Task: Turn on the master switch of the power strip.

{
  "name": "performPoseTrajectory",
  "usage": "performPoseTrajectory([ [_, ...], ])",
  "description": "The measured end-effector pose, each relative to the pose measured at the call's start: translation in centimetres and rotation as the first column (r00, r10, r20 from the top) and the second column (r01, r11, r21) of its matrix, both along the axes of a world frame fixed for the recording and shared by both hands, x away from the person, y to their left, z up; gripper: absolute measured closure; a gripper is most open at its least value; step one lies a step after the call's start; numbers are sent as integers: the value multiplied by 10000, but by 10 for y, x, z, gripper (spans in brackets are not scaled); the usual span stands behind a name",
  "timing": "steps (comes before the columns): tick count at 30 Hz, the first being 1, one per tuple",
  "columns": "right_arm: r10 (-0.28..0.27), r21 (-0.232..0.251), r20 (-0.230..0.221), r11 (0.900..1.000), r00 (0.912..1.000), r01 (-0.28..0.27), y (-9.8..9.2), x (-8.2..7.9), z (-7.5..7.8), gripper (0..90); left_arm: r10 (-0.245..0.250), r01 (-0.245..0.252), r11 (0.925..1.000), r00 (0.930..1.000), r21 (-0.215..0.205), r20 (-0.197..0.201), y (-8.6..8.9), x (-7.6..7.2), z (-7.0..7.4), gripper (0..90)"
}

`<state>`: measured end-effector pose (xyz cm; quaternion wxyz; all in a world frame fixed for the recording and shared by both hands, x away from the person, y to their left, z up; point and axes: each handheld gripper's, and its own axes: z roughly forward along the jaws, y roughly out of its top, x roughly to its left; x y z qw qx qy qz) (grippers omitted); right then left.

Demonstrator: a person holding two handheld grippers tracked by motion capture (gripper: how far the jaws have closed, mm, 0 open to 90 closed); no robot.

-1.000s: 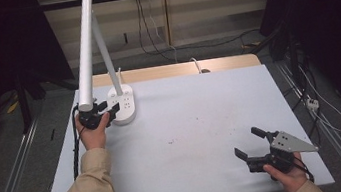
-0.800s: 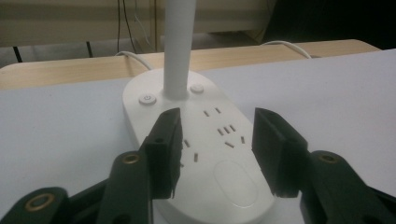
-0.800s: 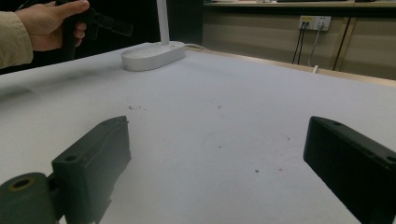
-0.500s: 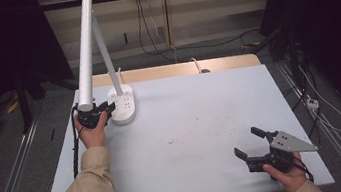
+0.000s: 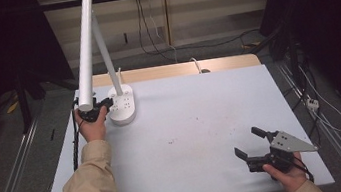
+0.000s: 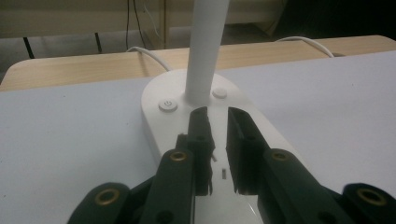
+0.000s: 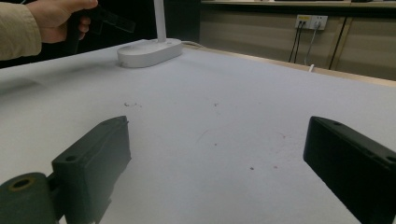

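White desk lamp base (image 6: pixel 205 116) sits at the table's (image 5: pixel 204 136) far-left corner, where the left gripper (image 6: pixel 217 135), jaws just narrowed to an empty slit, hovers near the power button (image 6: pixel 168 105); right gripper (image 5: pixel 253 145) idles open.

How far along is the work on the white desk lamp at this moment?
Done: the left gripper has reached the white desk lamp's oval base, its fingers over it, having just been closing with nothing visibly between them. In hand: they point toward the stem and the round power button. Left: no press shows yet. The right gripper rests open on the white table.
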<state>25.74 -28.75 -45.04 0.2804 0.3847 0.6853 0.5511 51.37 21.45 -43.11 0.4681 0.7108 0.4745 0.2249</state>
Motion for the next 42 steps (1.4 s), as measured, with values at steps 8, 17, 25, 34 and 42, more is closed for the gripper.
performPoseTrajectory([
  [8,-8,15,21,10000,10000,8,-1,1,0,70,-98,98,9999,9999,-22,-77,-1,4,0,848],
  [17,106,76,14,9999,9999,-106,2,2,0,70,-184,185,9998,9996,12,-206,-2,10,-3,900],
  [25,88,114,9,9999,10000,-88,4,3,1,75,-68,70,9999,9996,91,-259,-2,17,-4,900],
  [34,102,154,-11,9998,9999,-102,4,5,1,75,-20,26,9998,9994,181,-358,-3,24,-9,900],
  [42,97,142,2,9999,10000,-97,4,6,2,75,88,-74,9993,9992,367,-380,-3,29,-8,900],
])
